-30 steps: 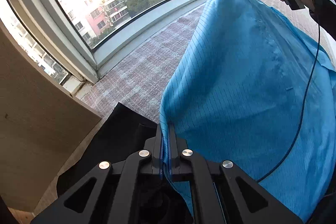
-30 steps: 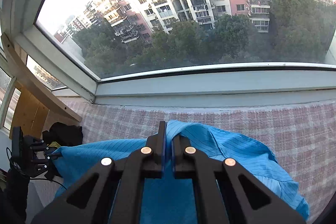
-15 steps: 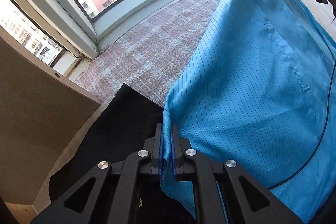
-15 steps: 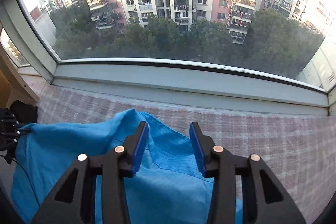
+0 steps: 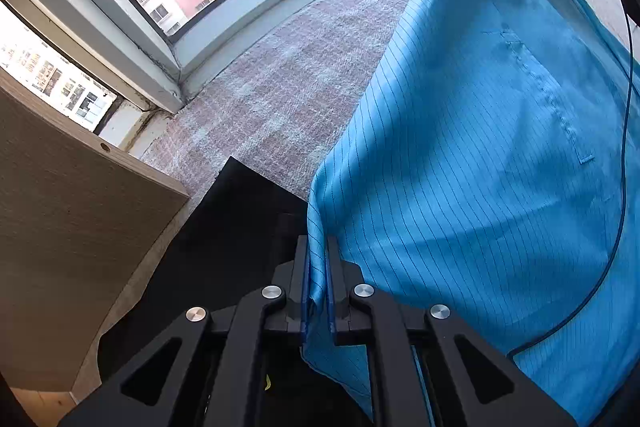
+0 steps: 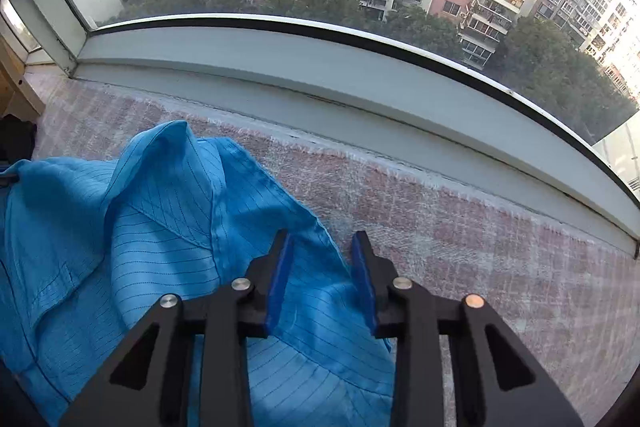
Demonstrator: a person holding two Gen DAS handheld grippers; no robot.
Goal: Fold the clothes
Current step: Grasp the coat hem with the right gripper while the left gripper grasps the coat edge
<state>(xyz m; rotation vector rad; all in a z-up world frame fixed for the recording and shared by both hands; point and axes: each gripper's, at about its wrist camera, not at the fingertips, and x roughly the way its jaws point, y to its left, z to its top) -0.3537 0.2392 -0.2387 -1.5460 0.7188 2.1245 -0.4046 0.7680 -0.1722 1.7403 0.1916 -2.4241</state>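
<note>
Here the blue pinstriped garment (image 5: pixel 480 163) hangs rumpled, left gripper (image 5: pixel 318 267) jaws clamping its edge, right gripper (image 6: pixel 322 259) jaws parted.

My black fingers (image 6: pixel 280 259) carry blue pads. The garment (image 5: pixel 480 155) is bright blue with thin dark pinstripes, on a faded pink-and-white checked cover (image 6: pixel 460 227). A black cloth (image 5: pixel 224 227) lies beside.

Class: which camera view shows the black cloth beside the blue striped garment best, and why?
Left wrist view: the flat black cloth spreads wide on the pink checked mat, beside the blue pinstriped garment. The right wrist view catches only a dark sliver of it at its left edge.
</note>
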